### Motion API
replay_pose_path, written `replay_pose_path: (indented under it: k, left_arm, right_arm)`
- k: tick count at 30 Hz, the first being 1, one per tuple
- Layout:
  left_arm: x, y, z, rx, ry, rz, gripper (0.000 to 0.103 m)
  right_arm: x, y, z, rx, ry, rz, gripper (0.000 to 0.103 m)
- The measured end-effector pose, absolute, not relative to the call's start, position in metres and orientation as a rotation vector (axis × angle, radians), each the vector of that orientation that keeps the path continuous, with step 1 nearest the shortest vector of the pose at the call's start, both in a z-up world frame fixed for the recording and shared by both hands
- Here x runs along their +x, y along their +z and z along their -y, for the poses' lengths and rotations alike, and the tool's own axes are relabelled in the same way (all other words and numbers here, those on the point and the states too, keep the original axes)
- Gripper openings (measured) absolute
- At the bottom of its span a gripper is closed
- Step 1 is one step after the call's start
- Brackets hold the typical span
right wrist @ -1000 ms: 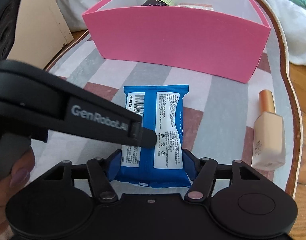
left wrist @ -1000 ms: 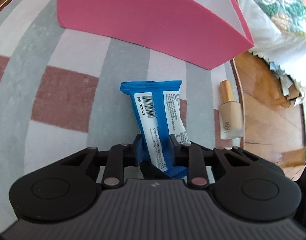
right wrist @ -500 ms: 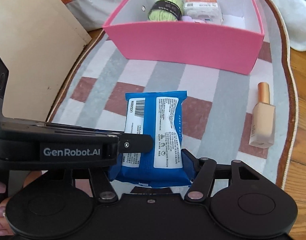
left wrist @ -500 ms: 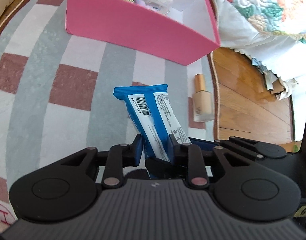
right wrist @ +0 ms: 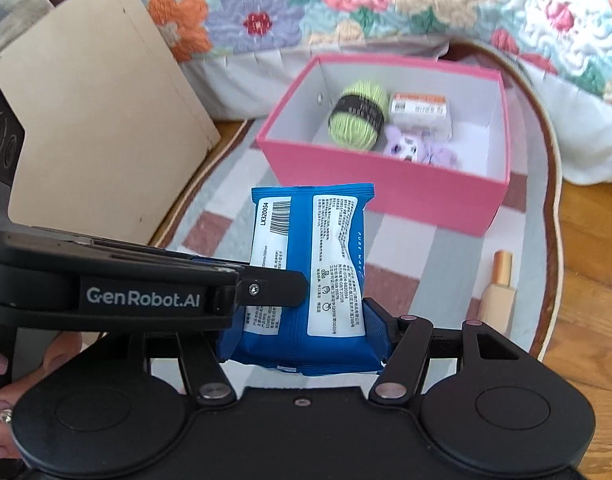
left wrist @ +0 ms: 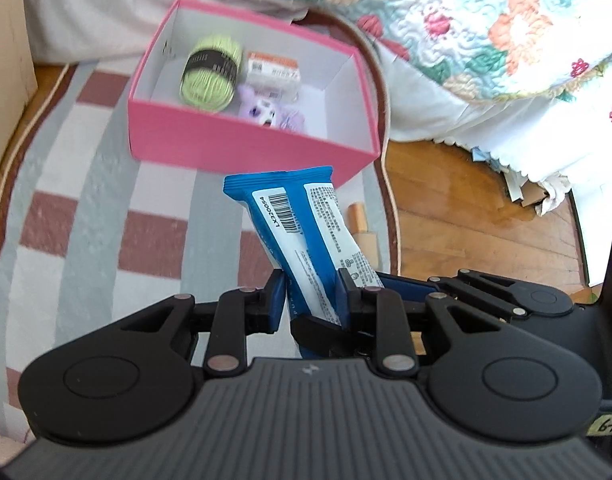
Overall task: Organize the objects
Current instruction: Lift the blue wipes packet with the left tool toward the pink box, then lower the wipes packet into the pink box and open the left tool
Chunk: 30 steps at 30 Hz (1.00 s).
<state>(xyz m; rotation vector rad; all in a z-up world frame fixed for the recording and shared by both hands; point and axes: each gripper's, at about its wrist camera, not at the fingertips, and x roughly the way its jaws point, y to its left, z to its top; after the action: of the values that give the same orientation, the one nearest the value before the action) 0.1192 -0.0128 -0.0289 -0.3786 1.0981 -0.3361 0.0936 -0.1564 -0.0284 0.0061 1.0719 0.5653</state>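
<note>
- Blue wipes packet (right wrist: 310,280): soft pack with white printed labels and a barcode, held clear of the rug by both grippers, in front of the near wall of the box.
- Left gripper (left wrist: 312,300): jaws nearly closed, pinching the packet across its thin dimension at the lower end; in the right wrist view it reaches in from the left side of the picture, its tip lying over the packet's face.
- Right gripper (right wrist: 306,334): jaws about half open, clamped on the two side edges of the packet across its width.
- Hand (right wrist: 2,412): fingers wrapped on the left gripper's handle, seen at the lower left of the right wrist view.
- Pink box (right wrist: 386,192): open-topped, white inside, standing on the rug beyond the packet.
- Box contents: green yarn ball (right wrist: 360,114) with a black band, white carton (right wrist: 420,110) with an orange stripe beside it, lilac soft toy (right wrist: 414,148) in front of the carton.
- Foundation bottle (right wrist: 496,296): beige with a gold cap, lying on the rug to the right of the packet, apart from the box.
- Striped rug (left wrist: 106,184): grey, white and brown-red checks, on a wooden floor (left wrist: 466,216).
- Floral quilt (right wrist: 386,0): hangs behind the box.
- Cardboard panel (right wrist: 94,132): leans at left.
</note>
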Motion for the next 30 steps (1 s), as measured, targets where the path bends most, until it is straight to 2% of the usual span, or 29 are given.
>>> replay_pose_path:
  k: [11, 20, 25, 30]
  left_arm:
    - [0.136, 0.032, 0.025, -0.286, -0.366, -0.988, 0.024]
    - [0.183, 0.058, 0.023, -0.259, -0.386, -0.911, 0.024]
    - [0.228, 0.047, 0.030, -0.218, -0.399, -0.885, 0.024]
    - [0.282, 0.004, 0.038, -0.244, -0.406, -0.922, 0.026]
  right_arm:
    - [0.107, 0.021, 0.165, 0.041, 0.530, -0.967, 0.067]
    - [0.139, 0.039, 0.166, 0.085, 0.523, -0.842, 0.067]
    - [0.171, 0.029, 0.164, 0.131, 0.488, -0.773, 0.067]
    - [0.210, -0.002, 0.161, 0.075, 0.418, -0.722, 0.066]
